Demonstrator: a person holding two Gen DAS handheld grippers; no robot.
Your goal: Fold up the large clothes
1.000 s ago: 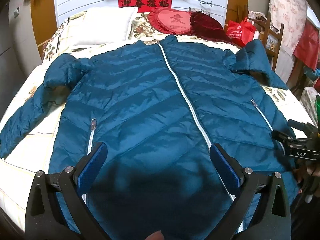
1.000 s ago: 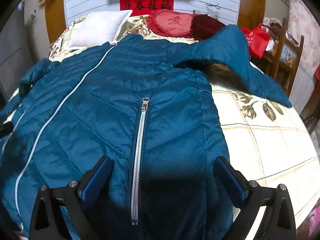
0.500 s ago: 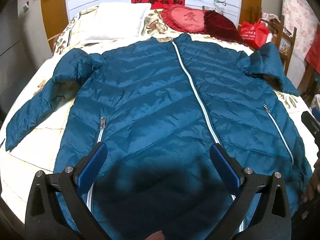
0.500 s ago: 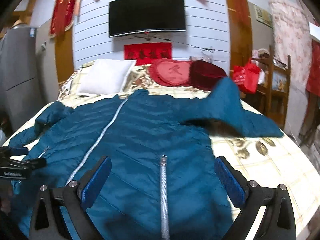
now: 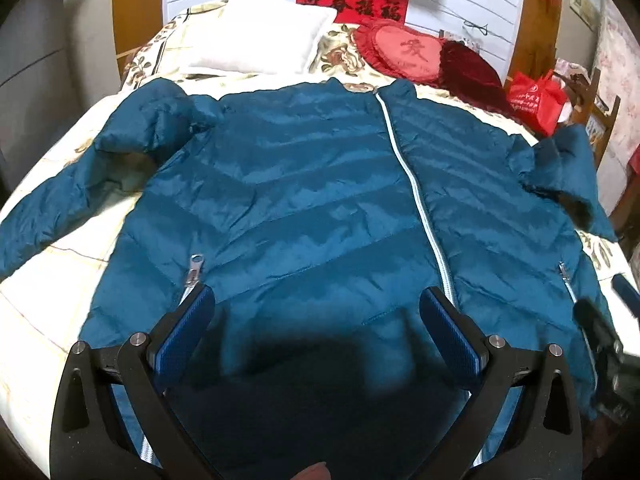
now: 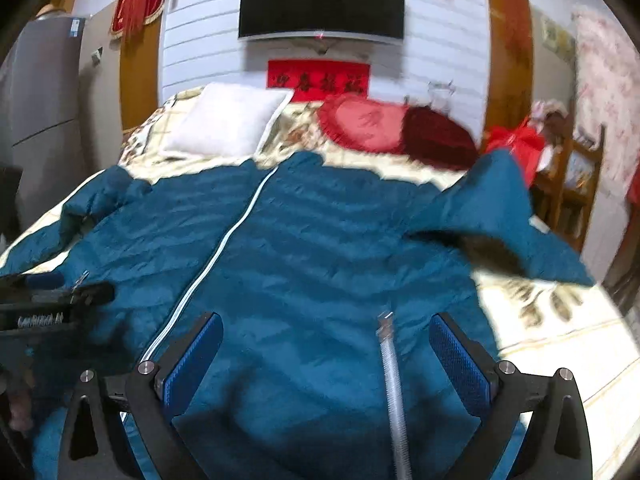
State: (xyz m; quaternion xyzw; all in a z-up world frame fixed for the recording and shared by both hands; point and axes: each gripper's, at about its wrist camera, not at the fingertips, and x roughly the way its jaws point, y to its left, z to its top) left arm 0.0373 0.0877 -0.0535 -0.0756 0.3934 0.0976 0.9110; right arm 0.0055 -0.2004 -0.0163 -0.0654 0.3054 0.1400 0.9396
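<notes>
Both grippers, left gripper (image 5: 316, 330) and right gripper (image 6: 326, 354), are held apart, empty, above the jacket (image 5: 320, 184) on the bed (image 5: 48, 280). Puffy, light, slippery; best pinched at a sleeve (image 5: 72, 196) or hem edge.

I read black characters on the red banner (image 5: 353, 0) on the wall: 迎春接福. The heart cushion (image 5: 404, 53) carries one stitched character, looks like 爱. White print on the red bag (image 5: 534, 100) is too small for me to read.

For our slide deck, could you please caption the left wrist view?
Open left gripper above a zipped blue jacket spread on a bed.
</notes>
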